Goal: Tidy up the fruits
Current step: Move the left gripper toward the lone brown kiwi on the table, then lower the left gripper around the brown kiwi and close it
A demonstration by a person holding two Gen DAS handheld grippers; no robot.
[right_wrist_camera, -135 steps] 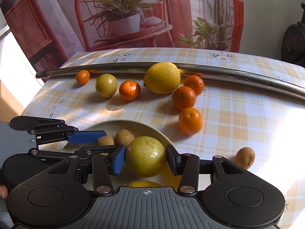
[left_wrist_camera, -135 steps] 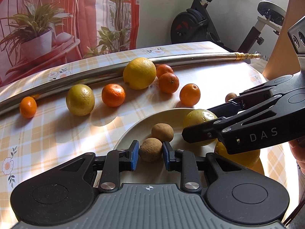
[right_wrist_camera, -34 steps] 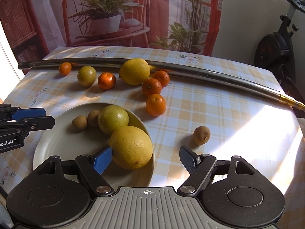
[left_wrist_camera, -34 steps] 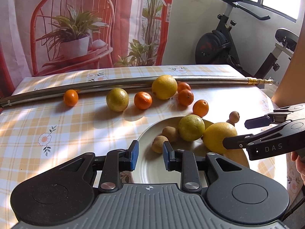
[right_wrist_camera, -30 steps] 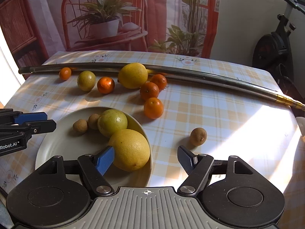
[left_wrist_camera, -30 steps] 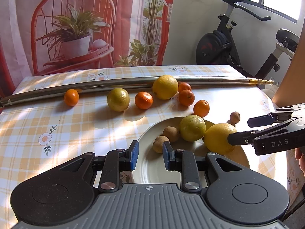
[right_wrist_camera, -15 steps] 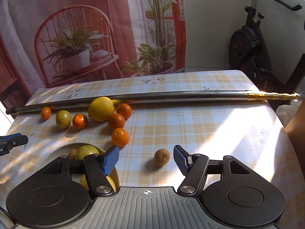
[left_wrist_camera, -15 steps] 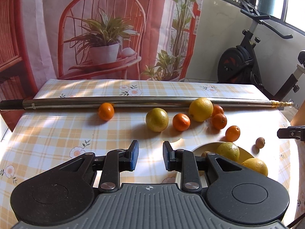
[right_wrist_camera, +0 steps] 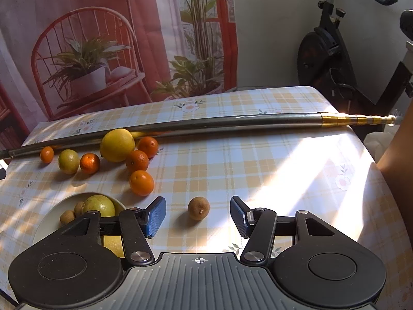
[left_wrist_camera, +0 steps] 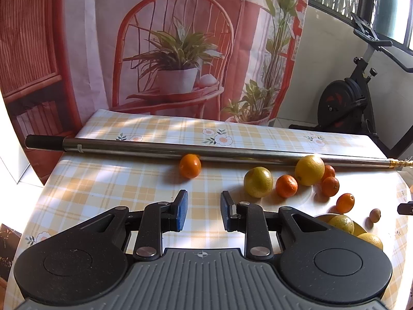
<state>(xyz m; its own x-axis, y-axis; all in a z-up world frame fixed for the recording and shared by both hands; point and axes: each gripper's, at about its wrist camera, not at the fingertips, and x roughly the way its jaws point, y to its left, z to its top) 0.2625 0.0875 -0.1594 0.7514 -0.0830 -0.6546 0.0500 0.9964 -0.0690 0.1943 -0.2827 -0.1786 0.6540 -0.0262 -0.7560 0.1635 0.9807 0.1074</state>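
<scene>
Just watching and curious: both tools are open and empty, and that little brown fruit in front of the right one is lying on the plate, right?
Not quite. The little brown fruit lies on the checked tablecloth, apart from the plate, as the right wrist view shows. Both the right tool and left tool are indeed open and empty.

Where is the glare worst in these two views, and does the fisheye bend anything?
Right wrist view: sunlight blows out the tablecloth right of the small brown fruit, and the metal pole bows upward. Left wrist view: softer dappled light, a bright patch beside the oranges; the pole looks nearly straight.
</scene>
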